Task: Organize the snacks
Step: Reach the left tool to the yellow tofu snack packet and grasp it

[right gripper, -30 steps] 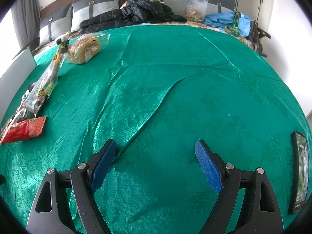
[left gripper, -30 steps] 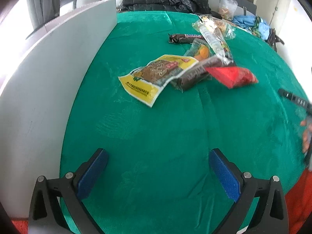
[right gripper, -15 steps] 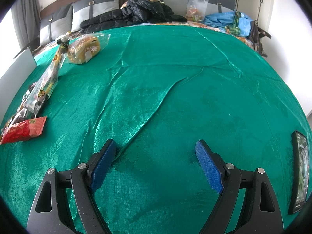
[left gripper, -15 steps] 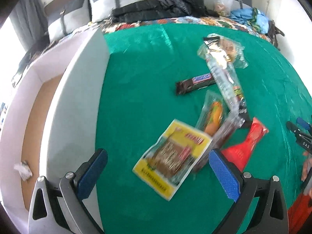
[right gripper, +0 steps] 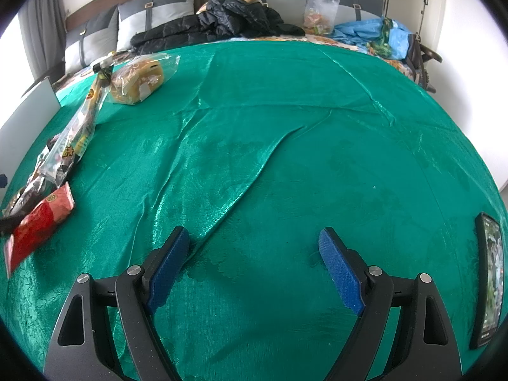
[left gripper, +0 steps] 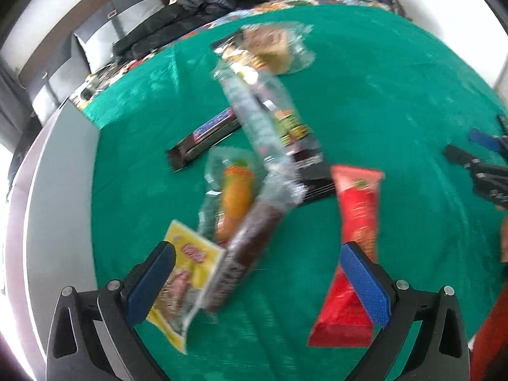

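Note:
In the left wrist view, snack packets lie in a loose pile on the green cloth [left gripper: 397, 101]: a yellow packet [left gripper: 187, 273], a brown bar in clear wrap [left gripper: 250, 238], an orange snack [left gripper: 236, 197], a red packet [left gripper: 355, 247], a dark chocolate bar [left gripper: 206, 139], a long clear pack [left gripper: 260, 117] and bagged bread [left gripper: 273, 47]. My left gripper [left gripper: 257, 273] is open above the pile's near end, empty. My right gripper [right gripper: 250, 254] is open and empty over bare cloth; it also shows in the left wrist view [left gripper: 482, 162]. The red packet [right gripper: 38, 222] and bread [right gripper: 136, 79] lie at its left.
A white box wall [left gripper: 54, 190] stands left of the pile. A phone [right gripper: 489, 276] lies at the cloth's right edge. Black jackets [right gripper: 222, 22], grey cushions and blue bags [right gripper: 371, 31] lie at the back.
My left gripper has moved forward and to the right, from bare cloth to just over the snack pile, still open. The right gripper has not moved.

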{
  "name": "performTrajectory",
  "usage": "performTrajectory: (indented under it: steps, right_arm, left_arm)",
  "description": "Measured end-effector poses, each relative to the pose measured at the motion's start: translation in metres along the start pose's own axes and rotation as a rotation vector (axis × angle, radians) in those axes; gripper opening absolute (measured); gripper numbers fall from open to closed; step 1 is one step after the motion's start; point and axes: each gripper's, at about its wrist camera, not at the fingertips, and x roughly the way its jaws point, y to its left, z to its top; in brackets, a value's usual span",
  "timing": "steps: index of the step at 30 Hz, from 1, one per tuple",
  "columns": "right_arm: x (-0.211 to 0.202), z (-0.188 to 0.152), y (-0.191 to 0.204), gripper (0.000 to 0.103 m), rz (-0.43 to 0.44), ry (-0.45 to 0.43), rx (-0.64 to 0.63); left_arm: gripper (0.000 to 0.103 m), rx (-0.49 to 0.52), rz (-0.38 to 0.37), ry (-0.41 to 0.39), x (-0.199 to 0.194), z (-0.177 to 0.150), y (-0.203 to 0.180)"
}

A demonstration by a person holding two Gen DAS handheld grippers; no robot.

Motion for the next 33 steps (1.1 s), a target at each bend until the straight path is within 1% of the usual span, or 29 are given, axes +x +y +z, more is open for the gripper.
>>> performTrajectory:
  steps: [3,5,8,11,16,18,21,24,26,27,29,30,32,33]
  right_arm:
    - [-0.001,0.000,0.000,0.086,0.000,0.000,0.000]
    - [0.000,0.000,0.000,0.086,0.000,0.000,0.000]
    - [0.000,0.000,0.000,0.086,0.000,0.000,0.000]
    - [0.000,0.000,0.000,0.086,0.000,0.000,0.000]
    - [-0.001,0.000,0.000,0.086,0.000,0.000,0.000]
    - [0.000,0.000,0.000,0.086,0.001,0.000,0.000]
    - [-0.001,0.000,0.000,0.086,0.000,0.000,0.000]
    - [-0.001,0.000,0.000,0.086,0.001,0.000,0.000]
    - [0.000,0.000,0.000,0.086,0.001,0.000,0.000]
    - [0.000,0.001,0.000,0.086,0.001,0.000,0.000]
    - [-0.001,0.000,0.001,0.086,0.001,0.000,0.000]
    - [-0.001,0.000,0.001,0.086,0.001,0.000,0.000]
    - [-0.001,0.000,0.001,0.086,0.001,0.000,0.000]
    - [-0.001,0.000,0.001,0.086,0.001,0.000,0.000]
  left_arm:
    - [0.102,-0.037,-0.048,-0.026,-0.012,0.005,0.008]
    - [0.102,-0.067,-0.063,-0.041,-0.020,0.006,0.020]
    - [0.102,-0.104,-0.058,-0.054,-0.032,0.004,0.037]
    - [0.102,-0.124,-0.035,-0.035,-0.033,-0.002,0.057]
    - [0.102,-0.158,-0.076,0.076,-0.010,-0.013,0.092]
    - [0.102,-0.186,-0.077,0.100,0.000,-0.019,0.101]
    - [0.102,-0.213,-0.072,0.109,0.012,-0.027,0.106]
    - [0.103,-0.218,-0.073,0.101,0.023,-0.031,0.102]
    - [0.103,-0.233,-0.088,0.074,0.026,-0.034,0.102]
    - [0.102,-0.249,-0.095,0.074,0.028,-0.034,0.103]
    - [0.087,-0.298,-0.140,0.090,0.031,-0.039,0.107]
    - [0.084,-0.300,-0.140,0.093,0.031,-0.043,0.105]
    - [0.081,-0.257,-0.130,0.093,0.028,-0.049,0.093]
    - [0.075,-0.217,-0.129,0.090,0.024,-0.054,0.083]
